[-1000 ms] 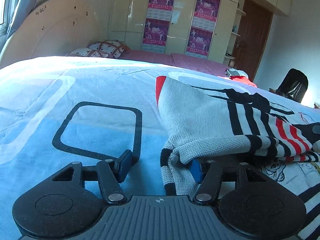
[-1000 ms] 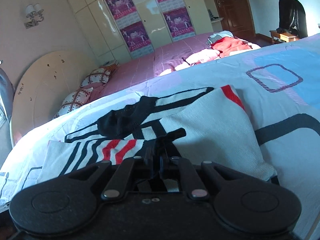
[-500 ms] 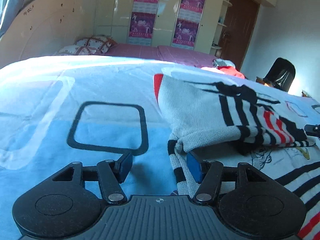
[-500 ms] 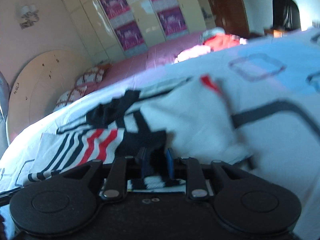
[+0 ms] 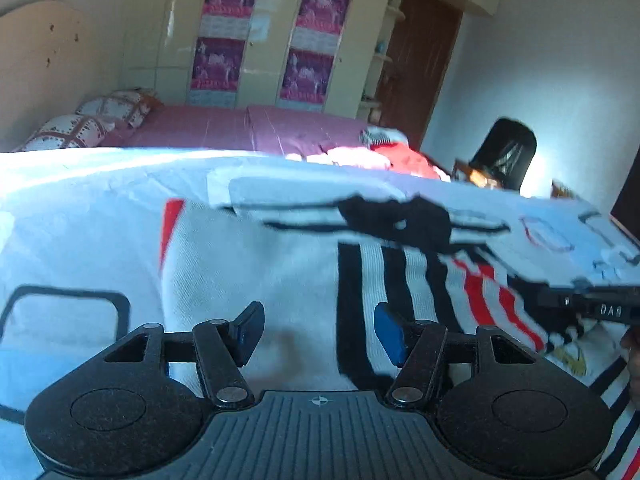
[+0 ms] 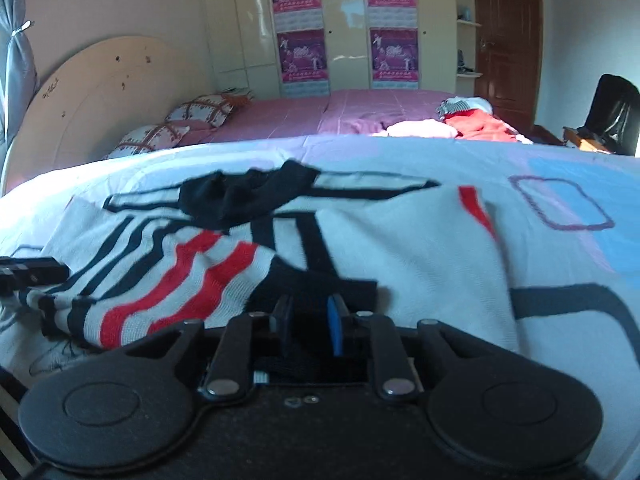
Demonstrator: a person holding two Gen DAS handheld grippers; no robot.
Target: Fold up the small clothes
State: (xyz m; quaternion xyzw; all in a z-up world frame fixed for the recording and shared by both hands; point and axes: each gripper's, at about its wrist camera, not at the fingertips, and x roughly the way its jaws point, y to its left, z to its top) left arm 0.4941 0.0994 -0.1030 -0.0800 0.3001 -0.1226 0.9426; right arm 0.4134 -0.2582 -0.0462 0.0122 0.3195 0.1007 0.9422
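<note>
On the bed [image 6: 600, 240] sits the striped knit sweater [image 6: 400, 248], partly folded. Left gripper [image 5: 318, 330] hovers over it, jaws apart and empty. Right gripper [image 6: 308, 322] is slightly parted around the dark hem, not pinching. If either snags the loose knit, that fold could drag undone.

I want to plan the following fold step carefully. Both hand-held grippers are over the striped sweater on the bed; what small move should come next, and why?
Probably lower the left hand-held gripper and close it on the striped sweater. Its jaws stand open over the knit with nothing between them, and the right hand-held gripper has a gap between its pads, so neither one holds the garment.
</note>
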